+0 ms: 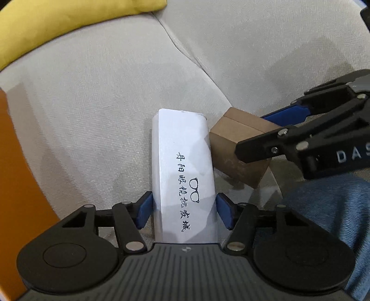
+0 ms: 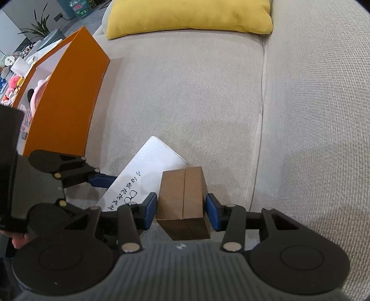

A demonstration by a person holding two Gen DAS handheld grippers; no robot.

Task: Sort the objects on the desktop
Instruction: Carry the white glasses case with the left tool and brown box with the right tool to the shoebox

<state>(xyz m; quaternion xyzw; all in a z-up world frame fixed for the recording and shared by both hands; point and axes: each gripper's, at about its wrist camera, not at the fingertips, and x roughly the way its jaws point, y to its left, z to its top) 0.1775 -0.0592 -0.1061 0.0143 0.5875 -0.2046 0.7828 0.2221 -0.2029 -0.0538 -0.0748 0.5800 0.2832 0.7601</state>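
Observation:
A white oblong box (image 1: 182,157) with black printed characters lies on the beige sofa seat (image 1: 92,104). My left gripper (image 1: 183,201) straddles its near end, with both blue pads set against the box's long sides. Beside it to the right is a small brown cardboard box (image 1: 233,136), tilted, with one corner against the white box. My right gripper (image 2: 181,208) is shut on the brown box (image 2: 182,196), one pad on each side. In the right wrist view the white box (image 2: 148,169) shows behind it, with one of the left gripper's fingers (image 2: 101,180) at its edge.
An open orange box (image 2: 67,104) with soft toys inside stands at the left of the sofa. A yellow cushion (image 2: 189,16) lies at the back. A seam (image 2: 262,104) divides the seat cushions. A person's blue denim leg (image 1: 323,208) is at the right front.

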